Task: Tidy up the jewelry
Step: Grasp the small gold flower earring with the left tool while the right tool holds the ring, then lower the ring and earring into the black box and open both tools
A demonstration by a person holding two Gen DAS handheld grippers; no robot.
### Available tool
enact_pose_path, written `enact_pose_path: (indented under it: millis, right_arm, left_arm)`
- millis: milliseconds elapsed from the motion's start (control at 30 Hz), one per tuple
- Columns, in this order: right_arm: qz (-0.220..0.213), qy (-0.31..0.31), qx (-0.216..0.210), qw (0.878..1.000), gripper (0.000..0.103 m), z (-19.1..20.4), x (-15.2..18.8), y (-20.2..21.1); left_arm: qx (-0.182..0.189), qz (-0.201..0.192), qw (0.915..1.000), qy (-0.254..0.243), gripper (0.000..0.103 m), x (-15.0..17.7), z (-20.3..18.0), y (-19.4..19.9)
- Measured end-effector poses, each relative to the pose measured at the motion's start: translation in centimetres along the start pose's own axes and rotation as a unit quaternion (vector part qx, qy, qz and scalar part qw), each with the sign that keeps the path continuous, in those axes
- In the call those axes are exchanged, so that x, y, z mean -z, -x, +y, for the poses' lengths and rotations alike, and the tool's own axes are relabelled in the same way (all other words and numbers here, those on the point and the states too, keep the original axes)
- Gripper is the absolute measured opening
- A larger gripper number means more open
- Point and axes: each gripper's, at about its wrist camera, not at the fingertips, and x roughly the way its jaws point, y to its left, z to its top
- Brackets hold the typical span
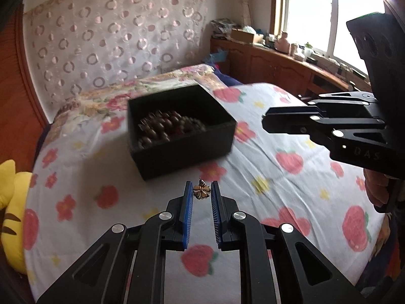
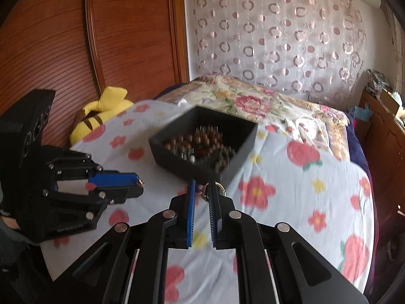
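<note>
A black open box [image 1: 182, 131] holding brown bead jewelry sits on the flower-print bedsheet; it also shows in the right wrist view [image 2: 202, 141]. My left gripper [image 1: 201, 193] is shut on a small gold flower earring [image 1: 201, 191], held just short of the box's near side. In the right wrist view the left gripper [image 2: 139, 186] is at the left. My right gripper [image 2: 202, 192] is shut on a beaded gold piece [image 2: 205, 190] right at the box's near wall. In the left wrist view the right gripper [image 1: 268, 121] hovers right of the box.
A yellow plush toy [image 2: 101, 116] lies at the bed's left edge by the wooden wardrobe [image 2: 88, 38]. A wooden cabinet [image 1: 278, 68] with clutter runs under the window on the right. A floral pillow [image 1: 141, 88] lies behind the box.
</note>
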Motion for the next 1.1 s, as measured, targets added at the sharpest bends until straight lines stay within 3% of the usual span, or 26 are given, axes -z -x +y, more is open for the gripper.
enact_pose_path:
  millis: [433,733,867,1100]
  right_arm:
    - [0.016,-0.028,0.0,0.999,0.013,-0.8,-5.4,-4.9]
    - [0.02,-0.039,0.001,0.999,0.013,-1.7,-5.6,-5.3]
    - [0.023,-0.056,-0.011,0.998,0.02,-2.5,-5.7,-5.3]
    - [0.018,-0.049,0.005,0.999,0.02,-2.6,-5.4,-4.7]
  left_arm:
    - [-0.018,-0.024,0.9991,0.031,0.013,-3.8,3.4,0.1]
    - [-0.015,-0.023,0.9983,0.051,0.013,-5.4,4.6,-1.3]
    - [-0.02,-0.018,0.9984,0.05,0.013,-5.9,4.6,-2.2]
    - [-0.031,-0.02,0.998,0.052,0.017,-6.9,4.7,-3.3]
